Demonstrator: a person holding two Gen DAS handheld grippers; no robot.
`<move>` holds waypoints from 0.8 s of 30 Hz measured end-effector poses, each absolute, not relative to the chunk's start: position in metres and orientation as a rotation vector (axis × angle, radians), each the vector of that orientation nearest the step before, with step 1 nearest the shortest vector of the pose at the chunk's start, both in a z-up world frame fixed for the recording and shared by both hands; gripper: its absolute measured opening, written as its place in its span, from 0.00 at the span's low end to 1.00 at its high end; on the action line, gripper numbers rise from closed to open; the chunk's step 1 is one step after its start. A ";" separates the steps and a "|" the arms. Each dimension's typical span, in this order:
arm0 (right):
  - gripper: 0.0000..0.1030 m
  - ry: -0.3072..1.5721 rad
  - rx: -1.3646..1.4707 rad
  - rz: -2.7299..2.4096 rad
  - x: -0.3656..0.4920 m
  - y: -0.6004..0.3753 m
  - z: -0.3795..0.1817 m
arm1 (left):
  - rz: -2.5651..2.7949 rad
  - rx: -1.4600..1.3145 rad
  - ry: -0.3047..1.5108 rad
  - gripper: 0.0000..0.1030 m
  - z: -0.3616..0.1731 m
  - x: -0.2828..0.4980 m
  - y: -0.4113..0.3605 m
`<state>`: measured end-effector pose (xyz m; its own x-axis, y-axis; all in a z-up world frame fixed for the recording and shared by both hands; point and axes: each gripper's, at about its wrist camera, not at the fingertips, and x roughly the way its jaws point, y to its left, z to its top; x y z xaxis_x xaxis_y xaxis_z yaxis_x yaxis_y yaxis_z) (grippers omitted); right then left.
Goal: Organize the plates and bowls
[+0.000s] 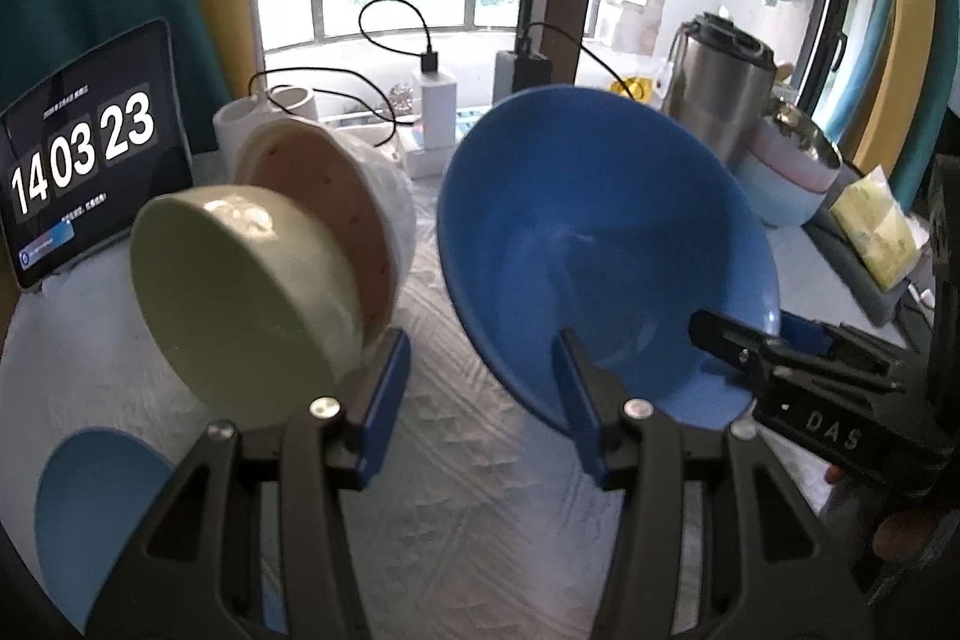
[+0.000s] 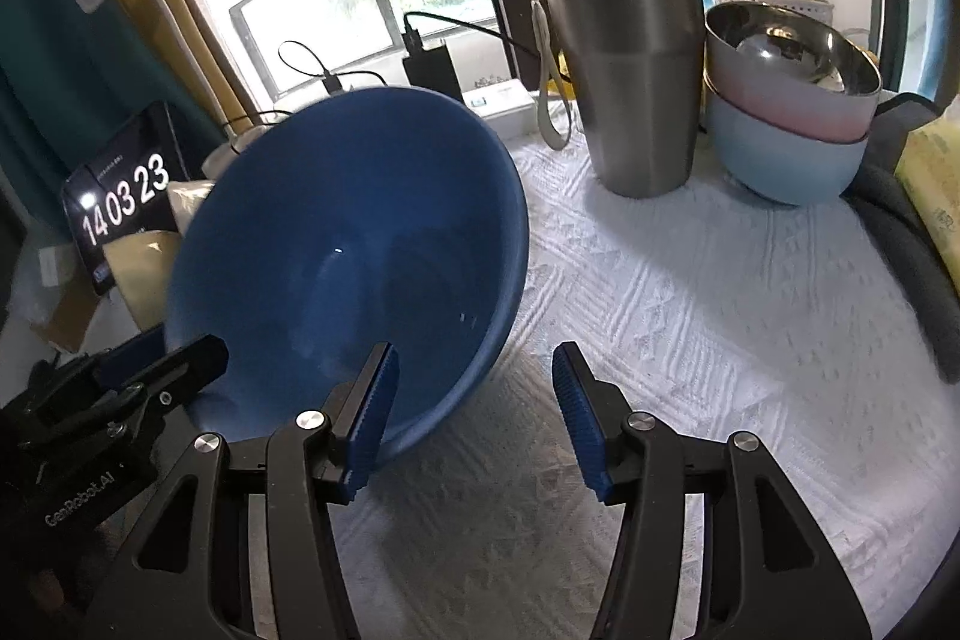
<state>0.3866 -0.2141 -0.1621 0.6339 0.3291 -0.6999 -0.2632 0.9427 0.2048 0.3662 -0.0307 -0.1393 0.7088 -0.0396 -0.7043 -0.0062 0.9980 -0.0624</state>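
Observation:
A big blue bowl (image 1: 600, 232) (image 2: 336, 244) stands steeply tilted over the white tablecloth, its inside facing me. My left gripper (image 1: 480, 370) (image 2: 168, 352) straddles the bowl's rim: one finger lies inside the bowl, the other outside, beside a tilted pale green bowl (image 1: 240, 292). Its pads stand apart and do not press. My right gripper (image 2: 474, 376) (image 1: 750, 328) has its left finger inside the bowl. Its right finger hangs free over the cloth, with the jaws wide. A pink speckled bowl (image 1: 336, 196) leans behind the green one.
At the back left a tablet (image 1: 84, 160) shows a clock. A steel tumbler (image 2: 624, 70) and a stack of bowls (image 2: 786, 148) stand at the back right, with chargers and cables (image 1: 435, 118) along the window. A pale blue dish (image 1: 90, 508) lies near left.

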 end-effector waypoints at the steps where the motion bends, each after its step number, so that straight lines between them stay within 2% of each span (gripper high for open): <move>1: 0.55 0.822 0.087 0.336 0.388 -0.214 -0.164 | -0.014 -0.057 0.788 0.49 -0.142 0.367 -0.032; 6: 0.53 0.845 0.095 0.323 0.389 -0.220 -0.173 | -0.016 -0.044 0.806 0.48 -0.149 0.371 -0.036; 9: 0.44 0.859 0.099 0.325 0.390 -0.222 -0.179 | -0.025 -0.033 0.824 0.48 -0.155 0.373 -0.040; 15: 0.28 0.870 0.102 0.348 0.390 -0.223 -0.184 | -0.055 -0.036 0.858 0.32 -0.165 0.376 -0.045; 19: 0.19 0.861 0.089 0.367 0.386 -0.220 -0.182 | -0.072 -0.030 0.843 0.27 -0.163 0.373 -0.049; 24: 0.16 0.850 0.087 0.374 0.377 -0.222 -0.178 | -0.078 -0.032 0.838 0.25 -0.160 0.370 -0.047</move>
